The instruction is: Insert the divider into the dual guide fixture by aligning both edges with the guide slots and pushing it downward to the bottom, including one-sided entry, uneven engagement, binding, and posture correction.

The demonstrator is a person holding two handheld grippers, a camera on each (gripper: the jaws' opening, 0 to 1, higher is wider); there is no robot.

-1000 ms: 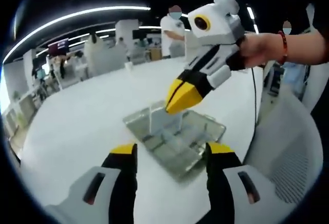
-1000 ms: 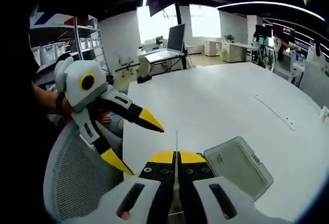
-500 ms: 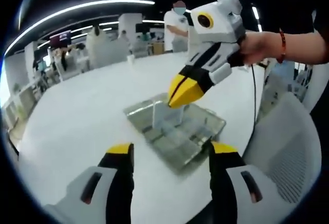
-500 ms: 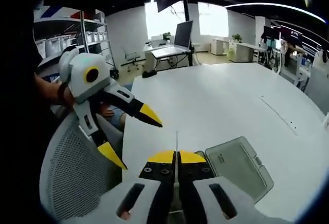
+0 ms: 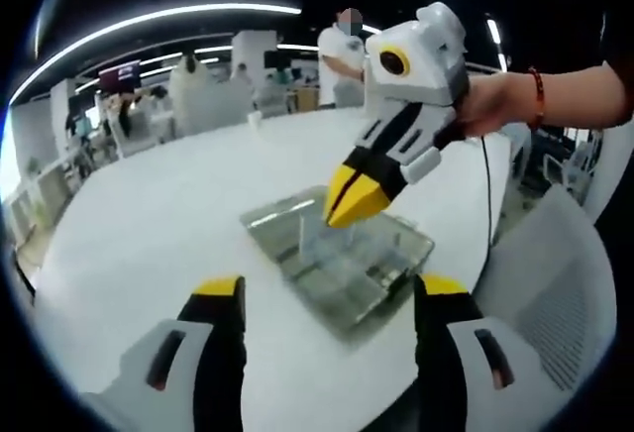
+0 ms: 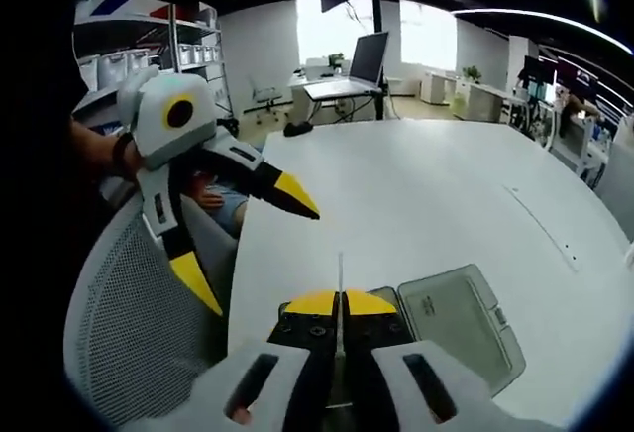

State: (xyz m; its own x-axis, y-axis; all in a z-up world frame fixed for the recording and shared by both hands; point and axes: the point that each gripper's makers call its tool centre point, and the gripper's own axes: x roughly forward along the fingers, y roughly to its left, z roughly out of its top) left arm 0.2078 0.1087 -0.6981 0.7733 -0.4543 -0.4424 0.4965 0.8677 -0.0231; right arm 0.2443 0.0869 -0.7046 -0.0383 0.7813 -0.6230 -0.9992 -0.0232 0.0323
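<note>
Divider [image 6: 340, 283], pinched by right gripper [image 6: 340, 305], seemingly over fixture [image 5: 337, 259]; left gripper [image 5: 327, 298] wide beside.

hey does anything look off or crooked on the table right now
Nothing stands out. The clear fixture sits flat on the white table, nothing spilled or broken. The right gripper holds the thin clear divider over it, shut on it; whether its edges meet the slots is too hard to see. The left gripper hangs open.

Open office, white table [image 6: 426, 204], grey mesh chair [image 6: 119, 323], shelving [image 6: 129, 60], bright windows [image 6: 327, 31], ceiling strip lights [image 5: 158, 18]
</note>
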